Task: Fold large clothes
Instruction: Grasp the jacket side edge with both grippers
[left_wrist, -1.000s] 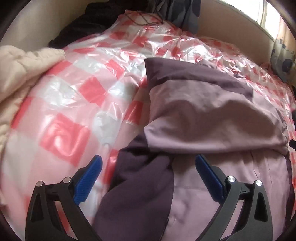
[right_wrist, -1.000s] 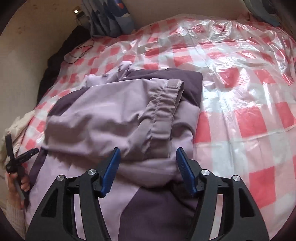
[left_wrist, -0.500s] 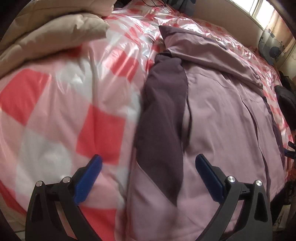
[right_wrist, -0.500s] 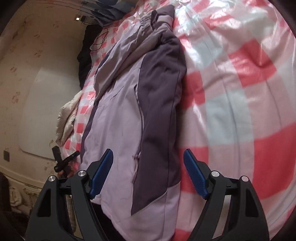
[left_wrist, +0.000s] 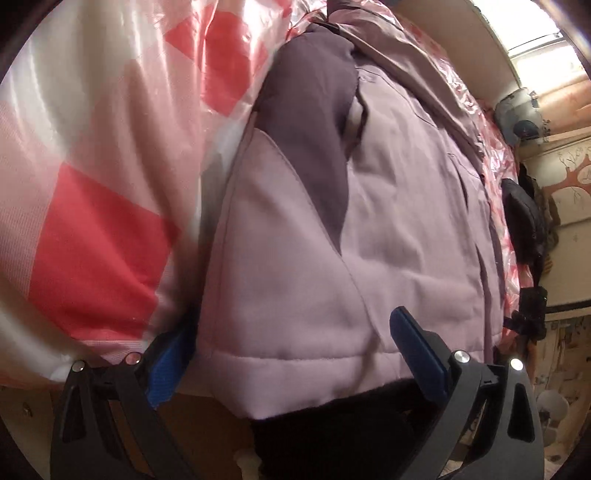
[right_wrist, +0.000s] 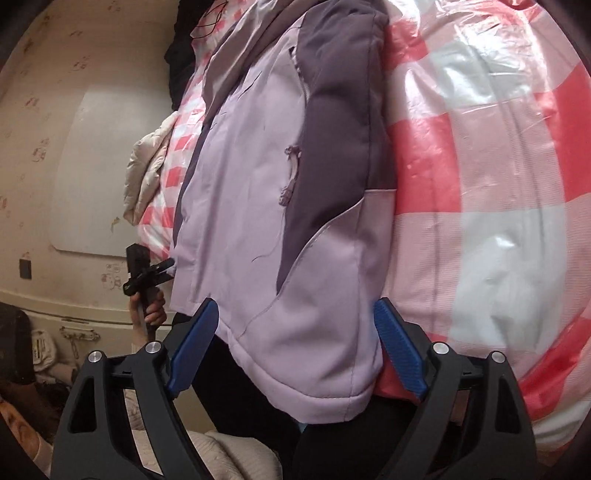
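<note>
Padded jacket, pale lilac with dark purple side panels (left_wrist: 332, 229) (right_wrist: 258, 206): lying lengthwise on the bed, its stitched hem hanging over the near edge.

Left gripper, black frame with blue finger pads (left_wrist: 291, 362): jaws standing wide apart, straddling the hem's left corner, gripping nothing. One blue pad (left_wrist: 168, 363) is sitting partly behind the fabric edge; whether it is touching cannot be told.

Right gripper, same make (right_wrist: 295, 339): jaws standing apart, bracketing the hem's right corner, the cloth hanging between the pads unclamped.

Surface: red-and-white checked bedspread under glossy clear plastic sheeting (left_wrist: 92, 184) (right_wrist: 480, 184), showing on both sides of the jacket.

Room: cream wall with faint reddish marks and a pale rectangular panel (right_wrist: 85, 173); bright window at the upper right corner of the left view (left_wrist: 535, 40).

Hard to make out: the jacket's far end is shrinking into fisheye distortion; a dark shape below the hem (left_wrist: 332, 435) is blocking the floor.

Other things: cream quilted bedding (right_wrist: 147, 173) bunching at the bed's far side; black bag (left_wrist: 524, 221) hanging at the right; the left gripper with its holding hand (right_wrist: 149, 295) appearing in the right wrist view, beside the jacket's left edge.
</note>
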